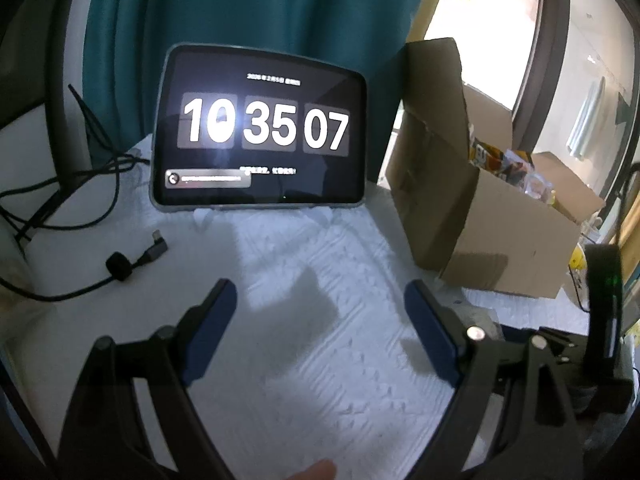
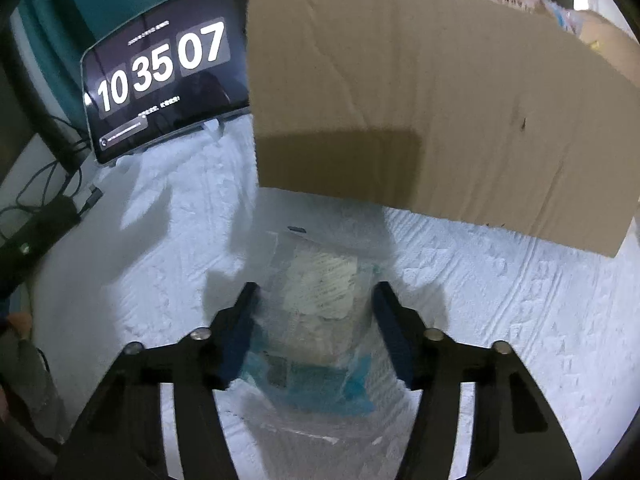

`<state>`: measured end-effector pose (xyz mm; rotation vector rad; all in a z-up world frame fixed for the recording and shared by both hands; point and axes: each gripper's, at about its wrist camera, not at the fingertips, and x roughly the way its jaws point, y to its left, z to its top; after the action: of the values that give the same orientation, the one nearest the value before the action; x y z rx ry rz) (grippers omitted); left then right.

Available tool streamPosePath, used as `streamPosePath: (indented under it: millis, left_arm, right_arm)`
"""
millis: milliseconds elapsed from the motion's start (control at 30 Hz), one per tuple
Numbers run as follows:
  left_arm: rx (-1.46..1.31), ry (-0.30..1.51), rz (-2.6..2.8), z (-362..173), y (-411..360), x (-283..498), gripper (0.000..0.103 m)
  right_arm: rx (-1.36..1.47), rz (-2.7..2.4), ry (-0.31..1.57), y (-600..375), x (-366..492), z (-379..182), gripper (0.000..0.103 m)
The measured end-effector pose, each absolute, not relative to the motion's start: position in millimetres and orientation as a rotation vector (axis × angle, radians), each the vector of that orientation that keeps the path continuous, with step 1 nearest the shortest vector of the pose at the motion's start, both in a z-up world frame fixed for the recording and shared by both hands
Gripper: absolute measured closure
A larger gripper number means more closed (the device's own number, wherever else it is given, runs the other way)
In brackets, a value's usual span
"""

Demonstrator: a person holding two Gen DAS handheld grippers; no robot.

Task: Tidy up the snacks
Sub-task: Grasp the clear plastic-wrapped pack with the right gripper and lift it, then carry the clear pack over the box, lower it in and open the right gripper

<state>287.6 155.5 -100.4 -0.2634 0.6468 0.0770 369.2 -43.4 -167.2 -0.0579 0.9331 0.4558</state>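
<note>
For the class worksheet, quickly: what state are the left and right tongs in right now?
Left tongs: open, empty, above the white cloth.
Right tongs: around a clear snack packet; whether the pads press it cannot be told.

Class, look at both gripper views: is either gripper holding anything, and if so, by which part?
Left gripper: open, nothing held. Right gripper: a clear snack packet lies between its fingers, flanked at its long sides; whether the pads press it cannot be told.
</note>
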Motion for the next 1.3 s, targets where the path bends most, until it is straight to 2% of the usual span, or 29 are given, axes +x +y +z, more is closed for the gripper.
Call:
streamPosePath:
  millis: [267, 633, 1300]
  left_arm:
    - [-0.248, 0.634, 0.078, -89, 148, 284, 0.016]
    - [-0.190, 0.567, 0.048, -46, 114, 286, 0.016]
    - [-0.037, 0.386, -0.013, 49, 50, 326, 0.016]
  right_arm:
    - [-0.040, 0.510, 0.887, -55, 355, -146, 0.048]
    - [-0.019, 0.573, 0.737, -94, 334, -81, 0.047]
    - [0.051, 0.594, 0.485, -155, 375, 19, 0.047]
